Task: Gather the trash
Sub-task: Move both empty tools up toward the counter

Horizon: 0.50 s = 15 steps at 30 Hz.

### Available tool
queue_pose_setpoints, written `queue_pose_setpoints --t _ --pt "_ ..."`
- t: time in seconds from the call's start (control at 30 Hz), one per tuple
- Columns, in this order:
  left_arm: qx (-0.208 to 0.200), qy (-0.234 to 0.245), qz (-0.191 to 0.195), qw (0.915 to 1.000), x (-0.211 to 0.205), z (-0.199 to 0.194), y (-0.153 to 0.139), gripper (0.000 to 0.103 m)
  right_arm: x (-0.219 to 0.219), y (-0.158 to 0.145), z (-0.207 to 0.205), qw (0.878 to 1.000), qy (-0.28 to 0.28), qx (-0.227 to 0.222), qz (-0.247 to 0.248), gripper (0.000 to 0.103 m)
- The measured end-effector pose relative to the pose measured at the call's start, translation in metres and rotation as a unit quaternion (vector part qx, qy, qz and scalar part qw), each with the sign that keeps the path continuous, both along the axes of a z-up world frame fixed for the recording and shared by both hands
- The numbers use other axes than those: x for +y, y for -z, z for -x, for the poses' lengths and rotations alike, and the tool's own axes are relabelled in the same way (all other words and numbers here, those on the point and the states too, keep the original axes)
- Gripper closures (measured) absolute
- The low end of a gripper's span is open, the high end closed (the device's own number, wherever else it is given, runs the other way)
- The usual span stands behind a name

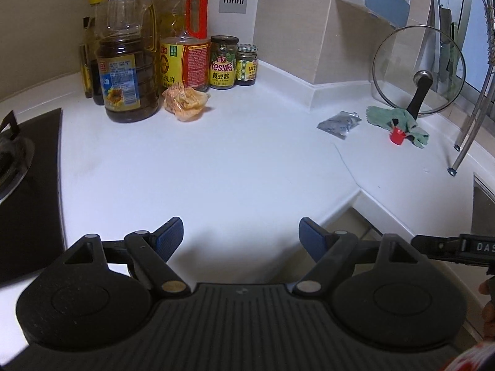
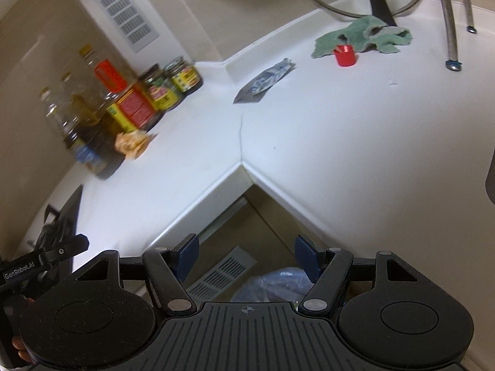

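Both tongs, left tongs (image 1: 239, 236) and right tongs (image 2: 246, 255), gape empty; crumpled orange wrapper (image 1: 185, 103) upper left on the bench (image 1: 216, 160), silver packet (image 1: 338, 122) right.

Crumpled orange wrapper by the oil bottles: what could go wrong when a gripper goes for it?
The crumpled orange wrapper lies against the big sunflower oil bottle, so the open left gripper might bump the bottle. The flat silver foil packet lies flush on the white counter, so pads may slip off it.
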<state>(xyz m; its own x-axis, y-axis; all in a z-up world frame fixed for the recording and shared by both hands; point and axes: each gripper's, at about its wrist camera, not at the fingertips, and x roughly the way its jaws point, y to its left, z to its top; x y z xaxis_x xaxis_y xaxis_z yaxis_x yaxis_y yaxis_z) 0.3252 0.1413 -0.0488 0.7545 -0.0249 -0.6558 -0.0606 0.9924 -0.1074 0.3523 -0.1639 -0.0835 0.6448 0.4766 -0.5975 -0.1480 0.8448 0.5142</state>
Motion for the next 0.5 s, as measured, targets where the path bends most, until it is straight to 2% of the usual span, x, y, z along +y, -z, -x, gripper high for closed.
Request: queue_pose_setpoints --t 0.27,0.5 --pt "-0.006 0.013 -0.018 0.9997 0.035 -0.047 0.009 0.023 0.002 0.003 -0.019 0.999 0.052 0.003 0.012 0.034" --pt "-0.035 0.03 -0.068 0.9966 0.054 -0.096 0.011 0.023 -0.009 0.004 -0.039 0.994 0.105 0.006 0.02 0.034"
